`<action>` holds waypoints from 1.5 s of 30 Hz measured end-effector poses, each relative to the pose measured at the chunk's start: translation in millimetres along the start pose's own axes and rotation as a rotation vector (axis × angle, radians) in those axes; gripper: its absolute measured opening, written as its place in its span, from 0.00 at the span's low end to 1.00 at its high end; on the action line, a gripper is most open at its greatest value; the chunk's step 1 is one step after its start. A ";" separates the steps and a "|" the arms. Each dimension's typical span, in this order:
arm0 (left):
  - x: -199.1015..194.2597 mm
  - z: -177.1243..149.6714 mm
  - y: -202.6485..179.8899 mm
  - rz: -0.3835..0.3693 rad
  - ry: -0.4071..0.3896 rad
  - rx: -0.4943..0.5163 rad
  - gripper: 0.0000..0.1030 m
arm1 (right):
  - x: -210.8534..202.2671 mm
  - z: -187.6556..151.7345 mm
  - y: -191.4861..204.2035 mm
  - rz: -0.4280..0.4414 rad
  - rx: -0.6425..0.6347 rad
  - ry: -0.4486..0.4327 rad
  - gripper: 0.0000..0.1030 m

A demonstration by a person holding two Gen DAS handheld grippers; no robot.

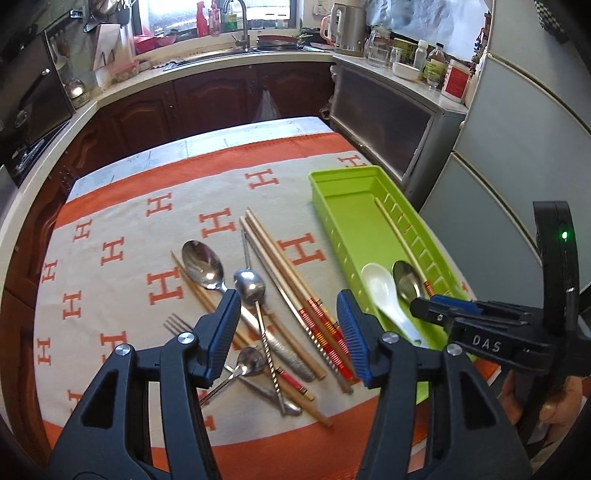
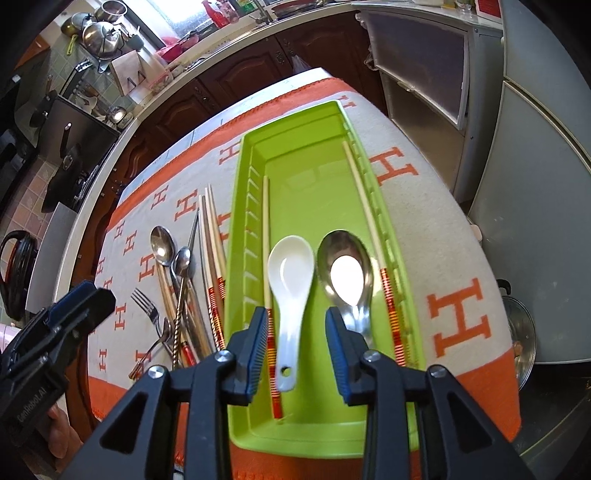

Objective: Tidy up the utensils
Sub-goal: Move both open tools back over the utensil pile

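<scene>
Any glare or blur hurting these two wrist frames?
Right wrist view: blown-out glare on the steel spoon bowl in the green tray; the white spoon looks slightly soft. Left wrist view: overexposed window, mild glints on loose spoons, strong fisheye bending.

Left gripper (image 1: 289, 334): black plastic arms with triangular cut-outs, silver screws, ribbed blue pads (image 1: 352, 336). Right gripper (image 2: 296, 349), same build; seen beside the green plastic tray (image 1: 332, 184), it carries white "DAS" lettering and a green light. The other bears faint lettering, possibly "GenRobot.AI".
</scene>
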State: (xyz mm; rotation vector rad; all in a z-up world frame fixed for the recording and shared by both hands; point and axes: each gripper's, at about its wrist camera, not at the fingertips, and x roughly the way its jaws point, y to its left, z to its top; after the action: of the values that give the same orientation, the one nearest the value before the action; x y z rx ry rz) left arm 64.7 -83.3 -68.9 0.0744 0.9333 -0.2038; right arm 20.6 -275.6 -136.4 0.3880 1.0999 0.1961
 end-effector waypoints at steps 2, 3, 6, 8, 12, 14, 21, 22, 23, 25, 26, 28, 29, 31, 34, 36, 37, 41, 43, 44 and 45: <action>-1.8 -5.9 3.5 0.001 0.011 -0.002 0.50 | -0.2 -1.9 4.1 0.002 -0.007 0.003 0.31; -2.6 -8.8 5.9 0.002 0.017 -0.007 0.50 | -0.4 -3.1 6.4 0.002 -0.012 0.003 0.31; -4.9 -13.6 12.2 0.006 0.018 -0.024 0.50 | -1.0 -5.8 13.2 -0.003 -0.027 0.006 0.31; -8.2 -15.9 16.9 0.007 0.014 -0.038 0.50 | -2.4 -7.6 18.0 -0.002 -0.035 0.005 0.31; -15.4 -20.1 26.1 0.010 0.005 -0.057 0.50 | -4.7 -12.2 25.7 -0.003 -0.047 0.001 0.31; -17.7 -22.3 28.9 0.010 0.005 -0.060 0.50 | -4.5 -14.3 29.0 -0.003 -0.053 0.003 0.31; -28.0 -28.0 38.4 0.016 -0.011 -0.068 0.50 | -3.2 -18.1 43.6 -0.014 -0.085 0.009 0.31; -29.1 -28.7 39.6 0.017 -0.013 -0.069 0.50 | -3.0 -18.3 45.8 -0.016 -0.091 0.010 0.31; -29.6 -28.8 40.3 0.019 -0.014 -0.072 0.50 | -2.7 -18.5 47.4 -0.017 -0.096 0.011 0.31; -30.5 -30.3 44.9 0.018 -0.012 -0.079 0.50 | -1.7 -19.0 52.2 -0.021 -0.107 0.012 0.31; -30.4 -30.9 47.1 0.019 -0.010 -0.082 0.50 | -1.3 -19.4 54.5 -0.023 -0.111 0.013 0.31; -29.7 -33.4 54.2 0.021 -0.002 -0.088 0.50 | -0.2 -19.6 59.1 -0.029 -0.121 0.011 0.31; -29.0 -35.1 58.9 0.022 0.002 -0.090 0.50 | 0.3 -19.7 61.3 -0.030 -0.127 0.009 0.31; -26.1 -38.6 68.6 0.027 0.010 -0.094 0.50 | 1.3 -19.9 67.4 -0.031 -0.143 0.002 0.31; -18.0 -47.7 85.2 0.035 0.031 -0.094 0.50 | 2.9 -19.4 76.4 -0.031 -0.165 -0.013 0.31; -9.4 -56.7 99.1 0.021 0.053 -0.099 0.50 | 5.6 -18.2 83.4 -0.035 -0.184 -0.020 0.31; -5.5 -60.6 103.7 0.014 0.064 -0.099 0.50 | 7.0 -17.9 86.7 -0.034 -0.192 -0.021 0.31; 12.5 -78.3 120.7 -0.002 0.105 -0.092 0.50 | 18.3 -16.8 101.7 -0.051 -0.231 -0.003 0.31; 21.8 -87.1 122.2 -0.004 0.124 -0.063 0.50 | 24.3 -17.1 107.3 -0.043 -0.247 0.015 0.31; 25.2 -90.4 122.1 -0.004 0.131 -0.051 0.50 | 27.5 -17.5 109.8 -0.042 -0.255 0.025 0.31; 29.9 -94.3 121.1 -0.009 0.141 -0.032 0.50 | 29.8 -18.7 111.8 -0.041 -0.260 0.032 0.31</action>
State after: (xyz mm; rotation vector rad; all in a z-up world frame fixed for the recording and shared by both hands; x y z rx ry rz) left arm 32.4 45.2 -152.0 0.0556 1.0770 -0.1936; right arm 21.2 -159.1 -123.8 0.1301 1.0965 0.3059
